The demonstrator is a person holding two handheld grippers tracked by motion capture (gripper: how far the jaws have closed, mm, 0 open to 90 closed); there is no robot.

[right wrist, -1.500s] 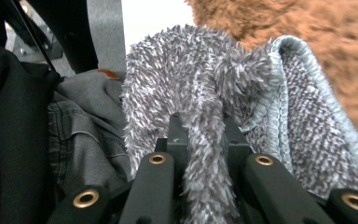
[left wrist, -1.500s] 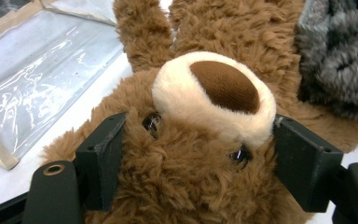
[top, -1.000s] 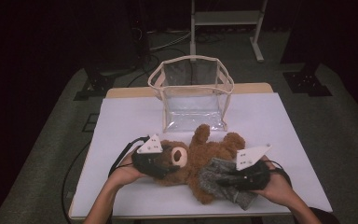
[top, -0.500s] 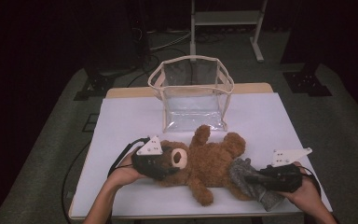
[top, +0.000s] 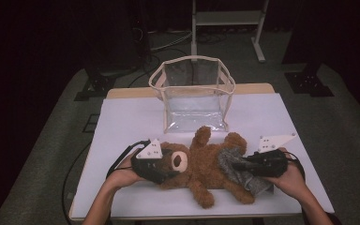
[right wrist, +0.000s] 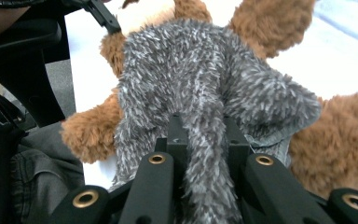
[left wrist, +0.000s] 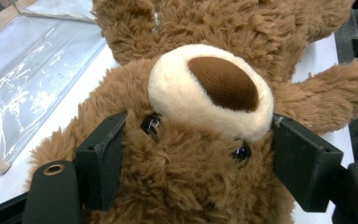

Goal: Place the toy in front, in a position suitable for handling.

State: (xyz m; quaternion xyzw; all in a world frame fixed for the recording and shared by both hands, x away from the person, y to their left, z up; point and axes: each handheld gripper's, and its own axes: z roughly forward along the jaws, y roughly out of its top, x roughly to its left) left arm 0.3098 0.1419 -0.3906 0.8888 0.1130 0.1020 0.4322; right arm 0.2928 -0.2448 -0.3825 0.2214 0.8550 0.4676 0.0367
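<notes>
A brown teddy bear (top: 201, 168) lies on its back on the white table (top: 131, 122), head to the left. My left gripper (top: 171, 165) is shut on its head; in the left gripper view the two jaws press into the fur beside its eyes below the cream muzzle (left wrist: 209, 84). A grey fuzzy garment (top: 255, 183) covers the bear's lower body. My right gripper (top: 236, 165) is shut on a fold of that grey garment (right wrist: 191, 79), the fabric pinched between the jaws (right wrist: 205, 135).
A clear plastic bag (top: 192, 93) with cream trim stands open at the back of the table, just beyond the bear's raised arm. The bag's wall (left wrist: 32, 84) lies close to the bear's head. Dark floor and stand legs lie beyond the table.
The right gripper pulled the grey garment out to the right, then came back left toward the bear's body. The left gripper and the bear's head stayed put.
</notes>
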